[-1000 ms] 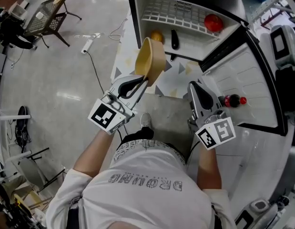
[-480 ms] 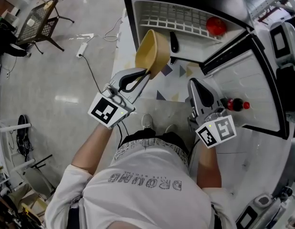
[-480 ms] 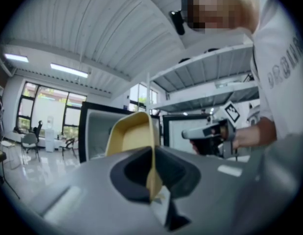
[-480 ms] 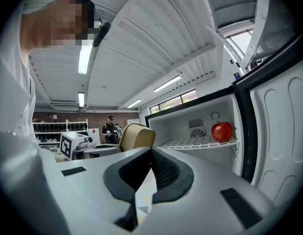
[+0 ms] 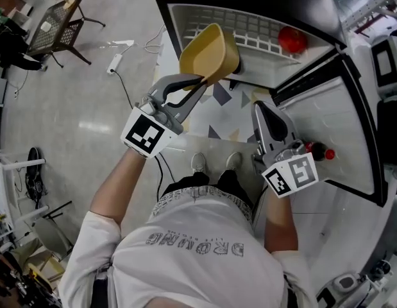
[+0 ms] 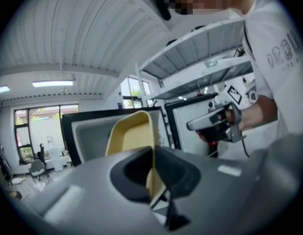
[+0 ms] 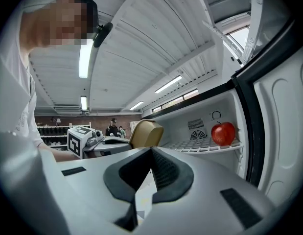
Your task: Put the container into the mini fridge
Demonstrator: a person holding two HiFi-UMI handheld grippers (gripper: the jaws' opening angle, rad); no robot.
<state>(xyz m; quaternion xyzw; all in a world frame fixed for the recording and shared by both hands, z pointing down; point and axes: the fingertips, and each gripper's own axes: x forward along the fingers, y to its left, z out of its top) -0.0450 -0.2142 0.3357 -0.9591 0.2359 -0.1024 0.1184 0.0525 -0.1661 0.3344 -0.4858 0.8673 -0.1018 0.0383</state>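
A tan plastic container (image 5: 211, 55) hangs tilted on its side in front of the open mini fridge (image 5: 249, 18). My left gripper (image 5: 199, 82) is shut on its rim, and in the left gripper view the container (image 6: 131, 141) stands up from between the jaws. The container's far edge overlaps the fridge's white wire shelf (image 5: 249, 27). My right gripper (image 5: 262, 114) hangs lower, beside the open fridge door (image 5: 326, 127); its jaws are shut with nothing between them. In the right gripper view the container (image 7: 146, 133) and the left gripper (image 7: 104, 143) show left of the fridge interior.
A red apple (image 5: 292, 40) lies on the shelf at the right, apple (image 7: 223, 133) also in the right gripper view. A red-capped bottle (image 5: 319, 151) stands in the door rack. A patterned mat (image 5: 227, 117) lies before the fridge. A cable and power strip (image 5: 116, 61) lie on the floor at the left.
My left gripper has carried the container up and forward, from before the fridge's lower part to the level of the wire shelf. The right gripper has hardly moved.
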